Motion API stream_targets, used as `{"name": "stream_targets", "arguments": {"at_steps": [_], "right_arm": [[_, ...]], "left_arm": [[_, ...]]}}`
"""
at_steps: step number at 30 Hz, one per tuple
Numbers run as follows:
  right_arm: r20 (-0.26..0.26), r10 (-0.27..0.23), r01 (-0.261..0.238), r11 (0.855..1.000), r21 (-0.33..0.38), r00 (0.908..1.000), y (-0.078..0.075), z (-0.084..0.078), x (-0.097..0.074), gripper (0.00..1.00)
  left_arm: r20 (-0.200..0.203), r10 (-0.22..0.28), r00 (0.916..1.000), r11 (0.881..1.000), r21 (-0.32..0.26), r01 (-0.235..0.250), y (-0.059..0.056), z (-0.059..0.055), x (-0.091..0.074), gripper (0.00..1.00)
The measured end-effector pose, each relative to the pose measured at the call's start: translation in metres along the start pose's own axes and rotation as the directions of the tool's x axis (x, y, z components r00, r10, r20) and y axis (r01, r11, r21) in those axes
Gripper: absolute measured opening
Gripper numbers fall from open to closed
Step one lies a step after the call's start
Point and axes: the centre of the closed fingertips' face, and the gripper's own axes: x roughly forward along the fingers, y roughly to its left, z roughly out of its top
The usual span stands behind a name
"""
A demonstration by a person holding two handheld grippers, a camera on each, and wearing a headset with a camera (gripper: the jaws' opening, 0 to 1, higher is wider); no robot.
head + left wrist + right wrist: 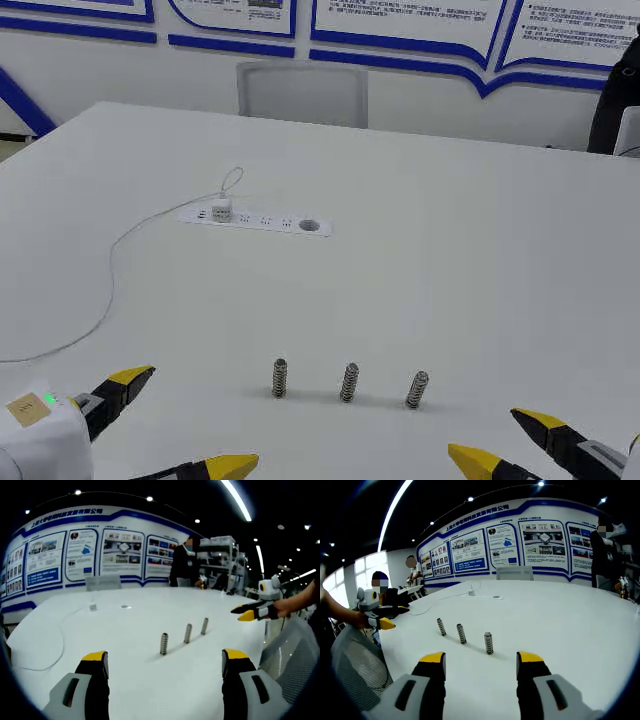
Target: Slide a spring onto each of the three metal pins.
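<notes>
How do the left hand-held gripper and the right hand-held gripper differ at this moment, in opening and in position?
The left hand-held gripper is open wider than the right hand-held gripper. The left one is nearest the left spring; the right one is nearest the right spring. Both are open, hold nothing and have yellow tips.

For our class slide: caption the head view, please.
Three springs upright on white table; left gripper, right gripper open.
</notes>
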Motion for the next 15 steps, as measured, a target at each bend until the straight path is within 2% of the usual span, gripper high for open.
{"name": "stream_targets", "arguments": {"at_steps": [3,9,12,15], "right_arm": [[-0.002,0.002,-0.002,1.0,-0.011,1.0,0.0,0.002,0.0,0.57],[-0.004,0.005,-0.005,0.999,-0.034,1.0,-0.003,0.006,-0.003,0.58],[-0.009,0.004,-0.005,0.999,-0.04,1.0,-0.006,0.005,-0.004,0.58],[-0.006,-0.013,0.013,1.0,-0.025,0.9999,-0.011,0.004,-0.002,0.58]], "left_arm": [[0.027,0.005,0.9996,1.0,-0.016,-0.004,0.001,0.005,-0.001,0.97],[0.045,0.009,0.9989,1.0,-0.02,-0.008,0.001,0.009,-0.001,0.97],[0.042,0.023,0.9989,1.0,-0.004,-0.022,0.003,0.008,-0.001,0.99],[0.042,0.027,0.9988,1.0,-0.013,-0.026,0.005,0.008,-0.001,0.99]]}}
